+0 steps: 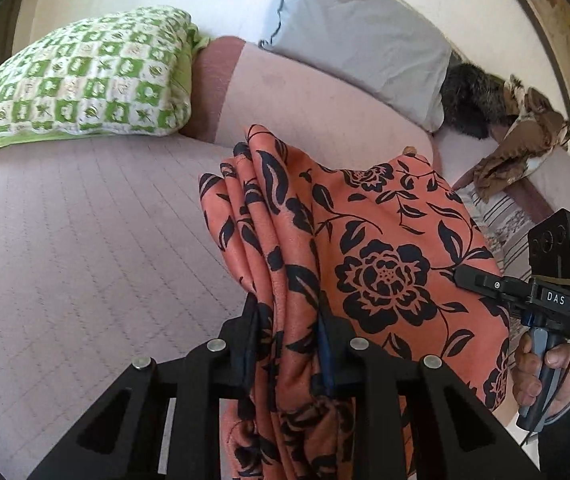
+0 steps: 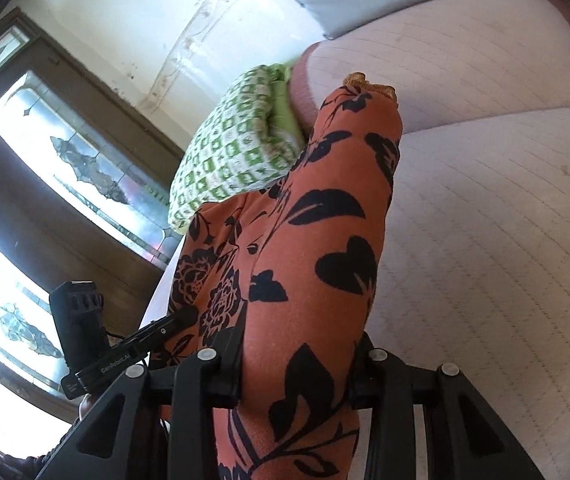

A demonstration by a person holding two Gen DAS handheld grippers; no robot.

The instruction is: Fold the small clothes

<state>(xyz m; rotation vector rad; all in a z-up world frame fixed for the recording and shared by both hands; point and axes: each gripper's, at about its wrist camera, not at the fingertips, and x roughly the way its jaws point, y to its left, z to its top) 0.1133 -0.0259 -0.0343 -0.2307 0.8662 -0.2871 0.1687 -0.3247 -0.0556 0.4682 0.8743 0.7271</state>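
1 floral garment [image 1: 381,240], 2 hand-held grippers clamping it, 2 pillows

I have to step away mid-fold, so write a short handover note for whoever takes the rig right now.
Left gripper: shut on a bunched edge of the orange floral garment.
Right gripper: shut on another part of the same garment, which is stretched between the two.
Garment is lifted above the pink quilted bed; green checked pillow lies behind.
Done: both grips taken, garment raised.
Left: lay it flat on the bed and fold; no fold shows yet.
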